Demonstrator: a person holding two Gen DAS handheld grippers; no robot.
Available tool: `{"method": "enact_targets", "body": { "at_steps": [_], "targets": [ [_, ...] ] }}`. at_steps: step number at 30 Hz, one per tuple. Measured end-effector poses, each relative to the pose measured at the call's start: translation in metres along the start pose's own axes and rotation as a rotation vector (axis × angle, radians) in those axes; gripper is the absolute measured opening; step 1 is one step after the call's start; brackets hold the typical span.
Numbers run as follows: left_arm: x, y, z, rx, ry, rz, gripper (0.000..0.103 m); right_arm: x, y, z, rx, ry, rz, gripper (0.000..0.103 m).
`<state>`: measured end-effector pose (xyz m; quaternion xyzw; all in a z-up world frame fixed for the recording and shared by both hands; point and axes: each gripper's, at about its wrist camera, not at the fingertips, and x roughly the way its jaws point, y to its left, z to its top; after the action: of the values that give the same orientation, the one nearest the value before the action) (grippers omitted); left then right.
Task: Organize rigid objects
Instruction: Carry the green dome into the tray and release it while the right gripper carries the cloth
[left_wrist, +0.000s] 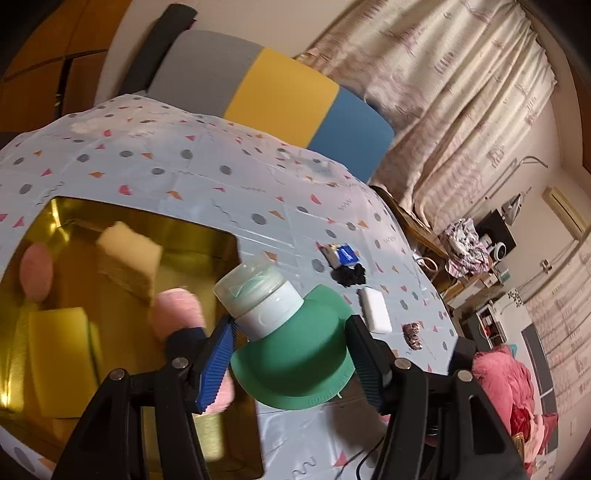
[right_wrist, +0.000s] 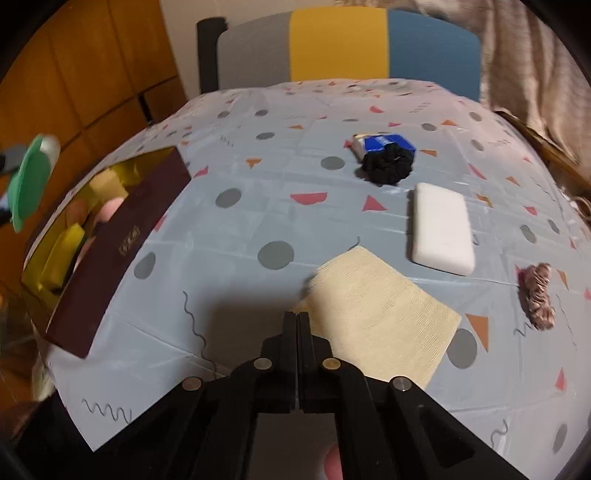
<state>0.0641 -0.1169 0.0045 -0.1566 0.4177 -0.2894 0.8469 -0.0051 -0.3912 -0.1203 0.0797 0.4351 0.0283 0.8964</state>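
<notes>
My left gripper (left_wrist: 291, 328) is shut on a green squeeze bottle (left_wrist: 295, 354) with a white and clear cap, its ribbed pads pressing both sides. The bottle hangs at the right edge of the gold-lined box (left_wrist: 70, 218), above the tablecloth. In the right wrist view the same bottle (right_wrist: 29, 184) shows at the far left, over the maroon-sided box (right_wrist: 110, 254). My right gripper (right_wrist: 297, 315) is shut, tips together with nothing seen between them, at the near left corner of a cream pad (right_wrist: 380, 314) lying flat on the table.
The box holds yellow and cream sponges and pink round pads. On the dotted tablecloth lie a white bar (right_wrist: 441, 229), a black scrunchie (right_wrist: 388, 166) against a blue packet (right_wrist: 384, 142), and a pink-brown scrunchie (right_wrist: 537, 295). A grey, yellow and blue chair (right_wrist: 340, 44) stands behind.
</notes>
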Motion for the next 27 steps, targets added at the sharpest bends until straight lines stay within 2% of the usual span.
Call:
{"method": "enact_targets", "body": {
  "at_steps": [5, 7, 8, 9, 10, 11, 13, 15, 17, 20, 23, 25, 27],
  "targets": [
    [-0.009, 0.023, -0.005, -0.024, -0.001, 0.029, 0.062, -0.006, 0.004, -0.002, 0.014, -0.035, -0.004, 0.000],
    [-0.013, 0.030, -0.007, -0.034, -0.001, 0.032, 0.062, -0.009, 0.002, 0.001, 0.004, -0.053, -0.069, 0.011],
    [-0.014, 0.034, -0.009, -0.036, 0.000, 0.038, 0.062, -0.008, 0.000, 0.002, -0.003, -0.045, -0.077, 0.043],
    [-0.016, 0.037, -0.010, -0.037, 0.002, 0.040, 0.062, -0.007, -0.003, 0.005, -0.011, -0.037, -0.102, 0.088],
    [-0.017, 0.039, -0.011, -0.037, 0.001, 0.039, 0.062, -0.007, -0.005, 0.008, -0.019, -0.046, -0.148, 0.103],
    [-0.019, 0.041, -0.011, -0.038, 0.000, 0.040, 0.062, -0.007, -0.007, 0.012, -0.039, -0.060, -0.159, 0.103],
    [-0.020, 0.045, -0.013, -0.041, 0.002, 0.042, 0.062, -0.003, -0.008, 0.024, -0.099, -0.032, -0.163, 0.103],
    [-0.021, 0.050, -0.013, -0.045, 0.004, 0.047, 0.062, 0.007, -0.007, 0.036, -0.191, 0.037, -0.148, 0.103],
    [-0.021, 0.053, -0.014, -0.053, 0.009, 0.055, 0.062, 0.025, -0.005, 0.046, -0.304, 0.144, -0.141, 0.103],
    [-0.026, 0.059, -0.014, -0.058, 0.004, 0.067, 0.062, 0.046, -0.011, 0.046, -0.390, 0.253, -0.128, 0.103],
    [-0.029, 0.064, -0.015, -0.060, 0.000, 0.088, 0.062, 0.062, -0.026, 0.043, -0.391, 0.339, -0.111, 0.103],
    [-0.029, 0.067, -0.015, -0.066, 0.000, 0.095, 0.062, 0.064, -0.036, 0.042, -0.347, 0.347, -0.079, 0.102],
    [-0.027, 0.070, -0.015, -0.071, 0.006, 0.095, 0.062, 0.061, -0.048, 0.041, -0.254, 0.346, -0.022, 0.096]
  ]
}}
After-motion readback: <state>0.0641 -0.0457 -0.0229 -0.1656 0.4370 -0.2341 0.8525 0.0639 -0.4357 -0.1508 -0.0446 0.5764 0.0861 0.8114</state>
